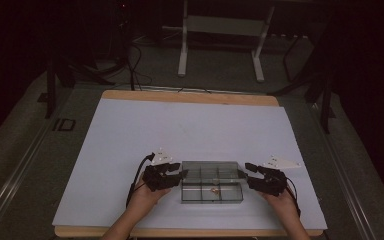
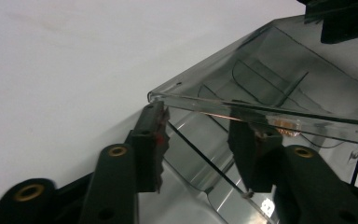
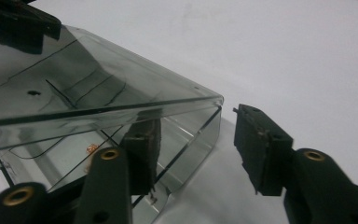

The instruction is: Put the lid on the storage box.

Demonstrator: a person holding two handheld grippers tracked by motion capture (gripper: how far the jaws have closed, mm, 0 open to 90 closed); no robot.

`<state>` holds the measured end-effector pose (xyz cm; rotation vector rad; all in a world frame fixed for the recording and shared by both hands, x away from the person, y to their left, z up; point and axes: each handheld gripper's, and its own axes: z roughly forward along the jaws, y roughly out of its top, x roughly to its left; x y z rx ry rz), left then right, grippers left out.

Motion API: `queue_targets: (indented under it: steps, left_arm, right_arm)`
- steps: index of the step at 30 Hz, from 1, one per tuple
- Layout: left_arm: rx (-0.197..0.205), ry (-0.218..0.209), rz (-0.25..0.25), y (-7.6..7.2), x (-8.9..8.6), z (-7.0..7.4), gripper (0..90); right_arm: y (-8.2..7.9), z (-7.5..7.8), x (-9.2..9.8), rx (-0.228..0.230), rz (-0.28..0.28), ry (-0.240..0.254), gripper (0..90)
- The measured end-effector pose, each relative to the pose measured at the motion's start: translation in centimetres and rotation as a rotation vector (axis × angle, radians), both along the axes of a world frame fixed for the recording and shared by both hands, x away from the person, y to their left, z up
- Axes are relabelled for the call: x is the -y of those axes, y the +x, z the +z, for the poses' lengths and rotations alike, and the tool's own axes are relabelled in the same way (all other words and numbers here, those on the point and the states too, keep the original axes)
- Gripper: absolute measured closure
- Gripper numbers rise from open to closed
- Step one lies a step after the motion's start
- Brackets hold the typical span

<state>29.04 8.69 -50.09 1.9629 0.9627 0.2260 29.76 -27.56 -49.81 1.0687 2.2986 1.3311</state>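
High view: a smoky clear compartment box (image 1: 212, 182) is seen near the front edge of the white table sheet (image 1: 195, 125), flanked at its two short ends by the left gripper (image 1: 179, 173) and the right gripper (image 1: 245, 172), each carried in a hand reaching in from below. The box lid is raised at an angle, so the step in hand is judged to be opening or closing it. In the left gripper view, one jaw stands outside the box corner and the other inside the wall, apart and not pressing. In the right gripper view, one jaw is inside the box under the lid edge, the other well clear outside; nothing is clamped. A small copper-coloured item (image 3: 92, 148) lies in a compartment, though its nature cannot be made out. Next, the lid edge would need a fresh, even hold from both sides.
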Motion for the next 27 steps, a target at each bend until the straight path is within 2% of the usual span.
queue_targets:
  steps: [7, 9, 10, 18, 27]
  left_arm:
    - [0.007, -0.005, -0.015, -0.3, -0.4, 0.2, 45.3]
    - [0.004, -0.023, -0.056, -0.4, -0.7, 0.2, 39.6]
    - [0.008, -0.022, -0.059, -0.5, -0.8, 0.2, 38.2]
    - [-0.009, 0.008, -0.057, -0.8, -1.1, -0.3, 38.2]
    - [-0.034, -0.001, -0.032, -0.8, -2.1, -1.0, 38.3]
  right_arm:
    - [-0.3, -0.4, 0.8, -0.021, -0.019, 0.024, 46.3]
    - [-0.4, -0.5, 1.0, -0.027, -0.027, 0.032, 45.1]
    - [-0.4, -0.6, 1.0, -0.029, -0.026, 0.034, 45.1]
    - [-0.6, -0.8, 1.0, -0.041, -0.015, 0.034, 43.2]
    - [-0.8, -1.3, 1.2, -0.06, -0.022, 0.023, 42.3]
